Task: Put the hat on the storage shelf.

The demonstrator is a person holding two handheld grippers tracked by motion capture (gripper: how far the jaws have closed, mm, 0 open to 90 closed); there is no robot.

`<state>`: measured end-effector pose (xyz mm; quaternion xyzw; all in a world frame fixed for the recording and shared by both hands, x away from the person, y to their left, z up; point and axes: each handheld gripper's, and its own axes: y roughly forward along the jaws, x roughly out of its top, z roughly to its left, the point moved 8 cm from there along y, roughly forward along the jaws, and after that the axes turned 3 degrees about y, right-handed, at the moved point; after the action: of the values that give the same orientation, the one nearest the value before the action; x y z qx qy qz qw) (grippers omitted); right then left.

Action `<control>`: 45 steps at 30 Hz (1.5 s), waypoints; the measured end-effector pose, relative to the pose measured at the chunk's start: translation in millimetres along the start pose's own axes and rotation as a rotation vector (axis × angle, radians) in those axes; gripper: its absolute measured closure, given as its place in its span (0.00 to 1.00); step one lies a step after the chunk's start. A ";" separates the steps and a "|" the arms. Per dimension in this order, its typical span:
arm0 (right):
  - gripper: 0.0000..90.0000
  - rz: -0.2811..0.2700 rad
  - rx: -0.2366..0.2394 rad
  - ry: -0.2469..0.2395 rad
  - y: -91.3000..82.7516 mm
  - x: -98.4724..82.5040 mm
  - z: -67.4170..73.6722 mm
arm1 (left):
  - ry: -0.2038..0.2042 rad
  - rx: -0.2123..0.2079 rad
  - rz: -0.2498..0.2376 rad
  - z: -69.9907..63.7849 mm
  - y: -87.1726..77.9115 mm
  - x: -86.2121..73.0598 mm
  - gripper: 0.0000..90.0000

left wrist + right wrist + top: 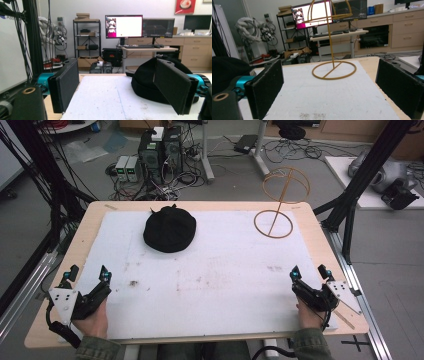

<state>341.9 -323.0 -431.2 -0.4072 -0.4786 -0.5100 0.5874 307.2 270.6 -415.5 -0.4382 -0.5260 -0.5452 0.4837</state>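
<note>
A black hat [169, 228] lies crown-up on the white mat [215, 275] toward the far left, nothing in it or on it that shows. The wire stand [278, 200] rises at the far right – its ring base on the mat, its hoops bare. The left gripper [89, 274] rests at the near left corner, jaws apart, nothing between them. The right gripper [310, 271] sits at the near right – jaws apart too.
</note>
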 end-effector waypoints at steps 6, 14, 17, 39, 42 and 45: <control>0.08 0.037 0.012 -0.060 4.1 -5.8 7.1 | -0.015 -0.007 0.034 -2.6 1.9 -2.8 0.18; 0.08 0.068 -0.011 -0.055 5.0 -9.4 4.7 | -0.040 -0.024 0.043 -0.2 2.7 -5.5 0.17; 0.08 0.073 -0.012 -0.055 4.9 -9.8 4.1 | -0.035 -0.015 0.043 0.1 3.0 -5.5 0.18; 0.08 0.123 0.011 -0.068 8.1 -17.4 5.8 | -0.025 -0.133 0.153 -18.1 45.4 2.5 0.21; 0.08 0.122 0.021 -0.081 8.7 -17.8 7.8 | -0.015 -0.133 0.177 -20.3 52.4 1.0 0.21; 0.08 0.126 0.026 -0.078 8.5 -18.0 8.6 | 0.012 -0.138 0.188 -23.0 60.5 3.1 0.21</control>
<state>348.7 -309.6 -446.9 -0.4483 -0.4812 -0.4496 0.6045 367.3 248.8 -404.7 -0.5149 -0.4409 -0.5349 0.5044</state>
